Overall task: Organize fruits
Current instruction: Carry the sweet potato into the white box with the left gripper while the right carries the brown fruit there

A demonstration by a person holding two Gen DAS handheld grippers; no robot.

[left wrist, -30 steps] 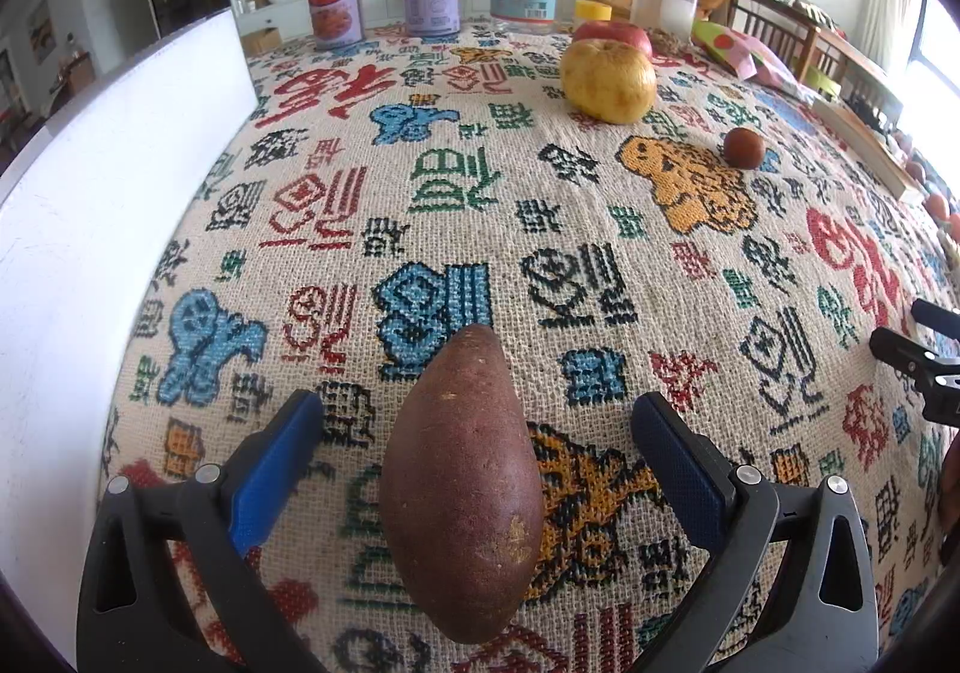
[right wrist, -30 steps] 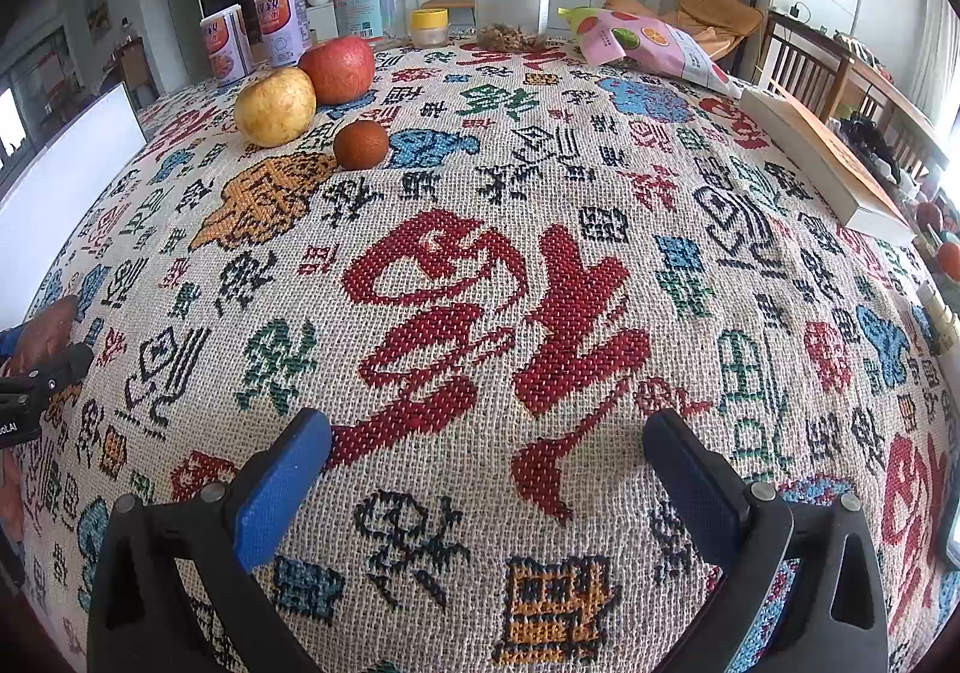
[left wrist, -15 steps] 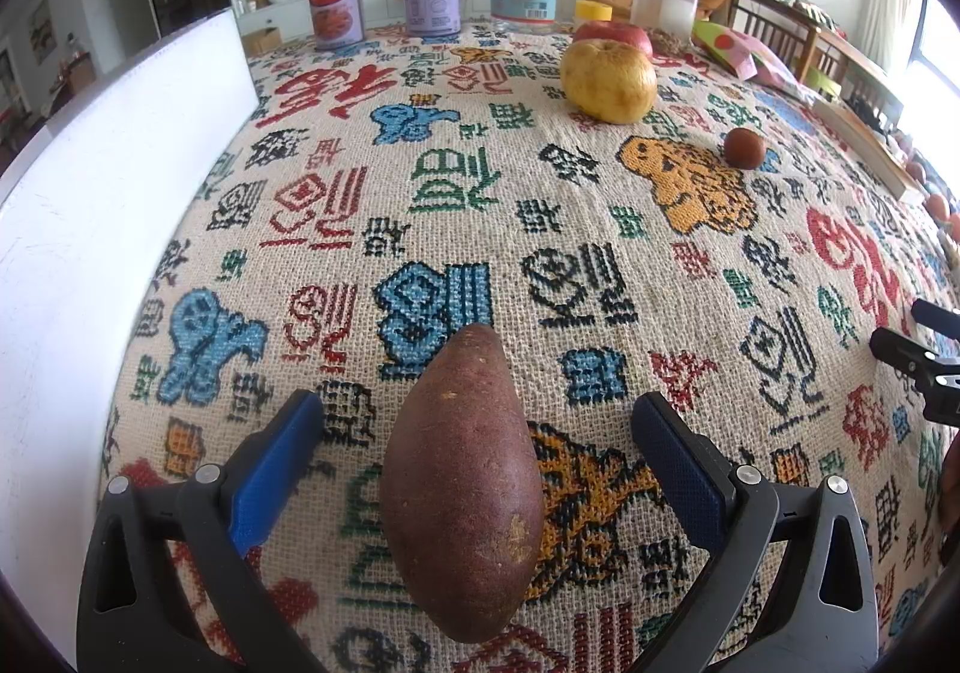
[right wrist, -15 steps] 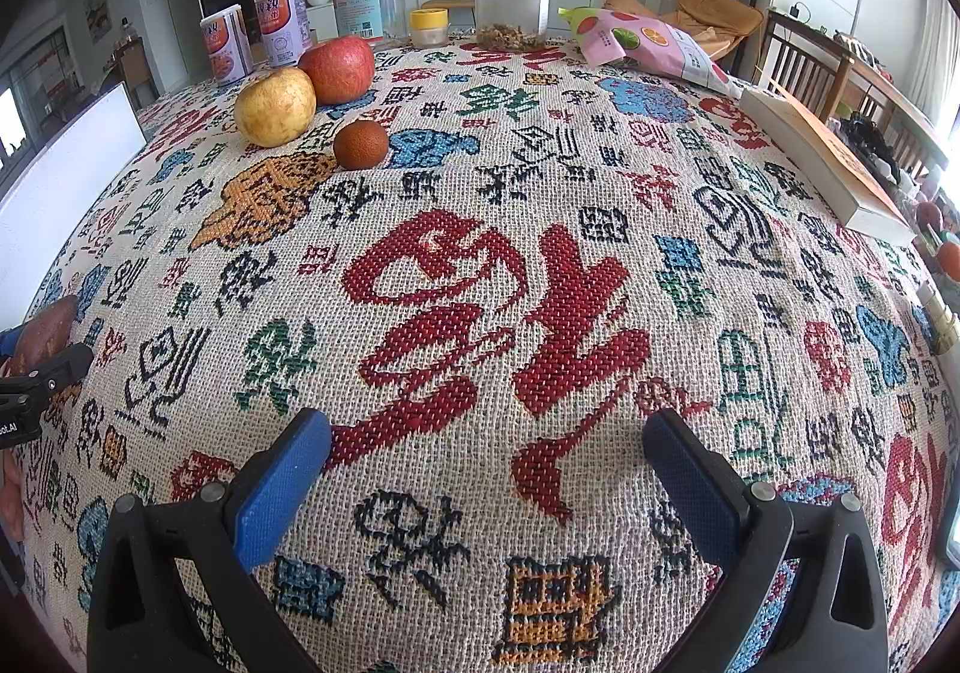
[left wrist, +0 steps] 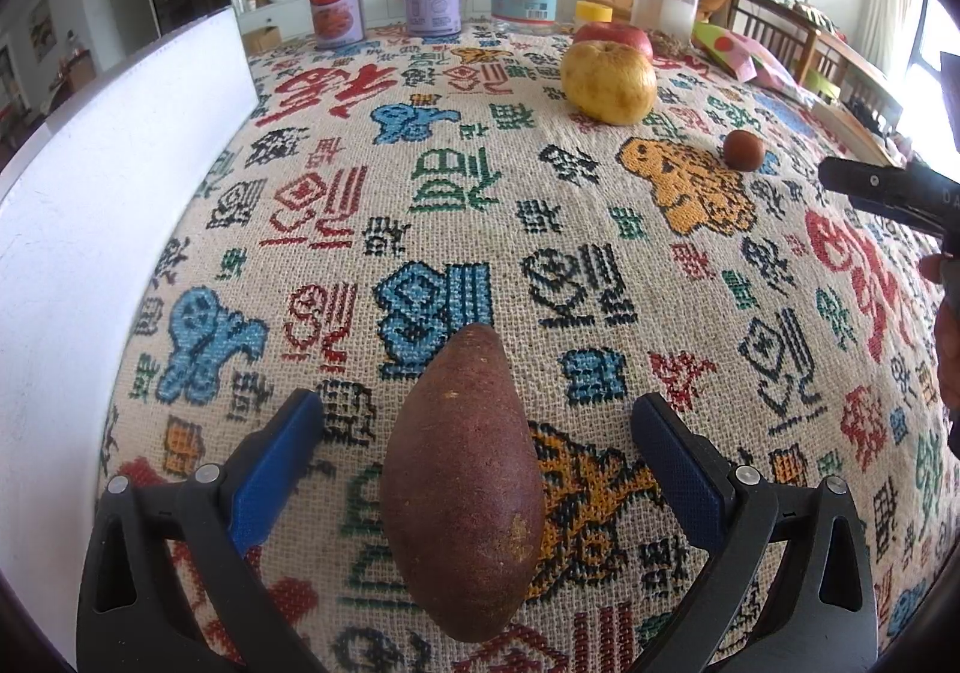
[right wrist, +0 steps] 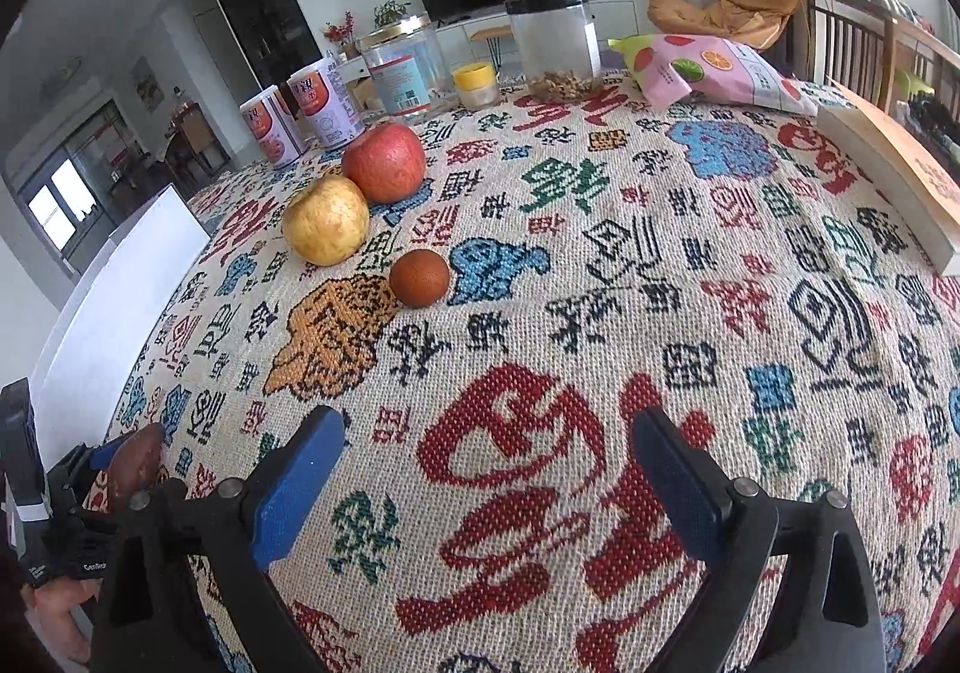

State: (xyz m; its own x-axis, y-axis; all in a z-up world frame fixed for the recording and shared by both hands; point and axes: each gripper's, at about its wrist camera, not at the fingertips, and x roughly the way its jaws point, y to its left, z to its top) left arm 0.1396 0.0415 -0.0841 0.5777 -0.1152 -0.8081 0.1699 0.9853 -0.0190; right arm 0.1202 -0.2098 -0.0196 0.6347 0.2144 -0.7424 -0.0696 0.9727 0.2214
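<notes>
My left tool (left wrist: 474,469) apart, straddling sweet potato (left wrist: 465,487) low centre on desk (left wrist: 540,229), pads not touching. My right tool (right wrist: 486,487) empty, jaws closing. Small brown fruit (right wrist: 419,277) mid-left beside yellow apple (right wrist: 326,220): I'd approach centred, close gently.

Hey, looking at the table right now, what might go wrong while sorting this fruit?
1. The sweet potato lies between the left gripper's open fingers, tapered end forward; gripped off-centre, it may twist or slip.
2. The yellow apple and red apple sit close together; taking one could roll the other.
3. The right gripper, jaws closing on nothing, could nudge the small round brown fruit across the cloth.
</notes>
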